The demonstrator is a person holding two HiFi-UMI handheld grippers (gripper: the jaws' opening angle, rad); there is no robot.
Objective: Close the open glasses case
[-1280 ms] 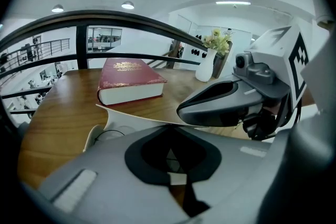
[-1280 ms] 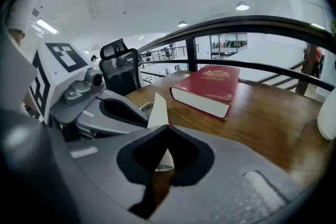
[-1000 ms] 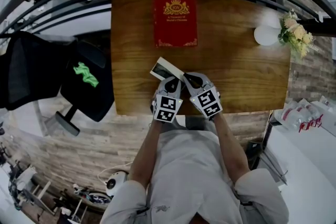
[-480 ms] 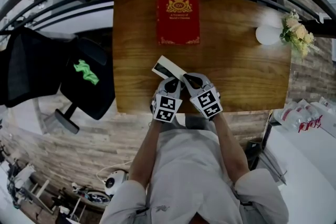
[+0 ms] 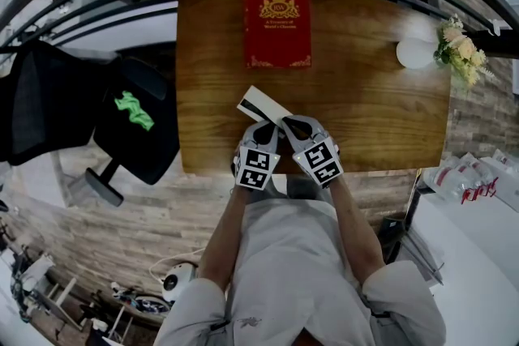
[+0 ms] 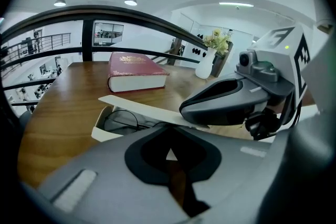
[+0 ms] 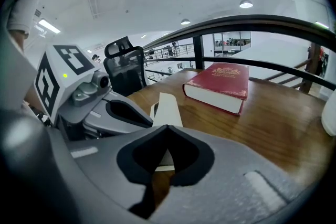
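One wooden table [image 5: 381, 93] carries the open glasses case [image 5: 261, 107] near our edge, its long axis slanting away leftward, its near end hidden beneath our left gripper [image 6: 170, 128] and right gripper [image 7: 167, 126], both with jaws pressed together, visibly gripping nothing.

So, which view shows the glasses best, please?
The left gripper view: glasses visible under the raised lid. Head view shows only the case's dark interior; right gripper view, just the lid.

The wooden surface [image 5: 365, 101] bears a red book [image 5: 278, 10] at its far edge, an open glasses case [image 5: 261, 104] nearer, and a white vase [image 5: 413, 53] at the right.
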